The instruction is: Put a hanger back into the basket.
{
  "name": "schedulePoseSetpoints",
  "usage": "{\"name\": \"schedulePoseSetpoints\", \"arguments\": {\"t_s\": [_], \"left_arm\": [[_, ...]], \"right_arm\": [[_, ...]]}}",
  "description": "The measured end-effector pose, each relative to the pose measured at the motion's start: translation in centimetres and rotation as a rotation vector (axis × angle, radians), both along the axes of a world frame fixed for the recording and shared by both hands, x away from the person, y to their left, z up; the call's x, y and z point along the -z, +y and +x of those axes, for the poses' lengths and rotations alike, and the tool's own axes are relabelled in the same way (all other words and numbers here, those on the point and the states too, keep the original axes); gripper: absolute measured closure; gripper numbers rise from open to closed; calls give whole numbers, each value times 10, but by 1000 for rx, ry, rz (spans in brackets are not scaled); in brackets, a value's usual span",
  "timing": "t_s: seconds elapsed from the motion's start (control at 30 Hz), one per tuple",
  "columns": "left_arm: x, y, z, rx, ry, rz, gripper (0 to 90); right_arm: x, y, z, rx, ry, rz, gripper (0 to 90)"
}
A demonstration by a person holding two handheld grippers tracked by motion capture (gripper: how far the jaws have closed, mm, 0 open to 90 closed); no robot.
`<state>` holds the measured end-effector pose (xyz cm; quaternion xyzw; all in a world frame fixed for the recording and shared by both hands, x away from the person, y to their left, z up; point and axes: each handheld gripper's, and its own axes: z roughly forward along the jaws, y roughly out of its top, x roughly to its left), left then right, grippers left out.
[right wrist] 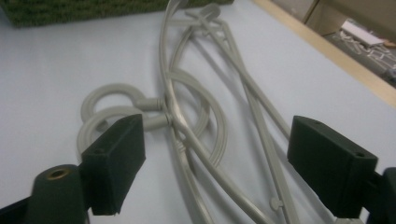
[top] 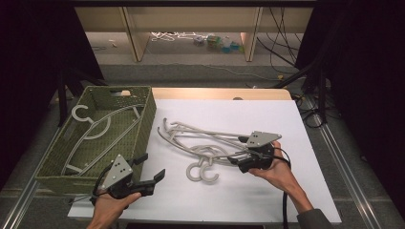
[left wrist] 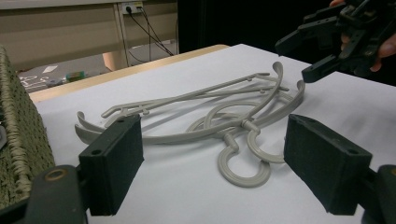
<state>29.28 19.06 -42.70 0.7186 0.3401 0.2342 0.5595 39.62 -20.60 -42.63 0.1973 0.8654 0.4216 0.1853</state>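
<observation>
Looking down from the high view, two grey hangers [top: 205,145] lie tangled on the white table [top: 267,200], right of the green basket [top: 143,125], which already holds one hanger [top: 93,125]. The right gripper [top: 232,161] reaches their near end, jaws spread, gripping nothing; the left gripper [top: 154,168] waits released. Risk: lifting one drags its partner.

Left gripper view: hooks [left wrist: 245,156] overlap, so separation may snag.

Right gripper view: several bars [right wrist: 205,154] sit between the jaws; closing here likely clamps both hangers.
</observation>
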Motion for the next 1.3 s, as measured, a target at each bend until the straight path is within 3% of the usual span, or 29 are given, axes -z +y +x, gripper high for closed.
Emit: {"name": "schedulePoseSetpoints", "arguments": {"t_s": [0.2,0.53,0.77,1.03,1.3], "left_arm": [[0,0,0,5,1,4,197],[1,-1,0,11,-4,9,197],[1,-1,0,12,-4,7,197],[2,-2,0,18,0,0,197],[2,-2,0,18,0,-1,197]], "right_arm": [[7,4,13,-27,52,-93,268],[17,11,31,-41,82,-221,353],[26,16,39,-81,104,-281,420],[33,17,45,-121,97,-358,503],[39,21,49,-168,96,-400,602]]}}
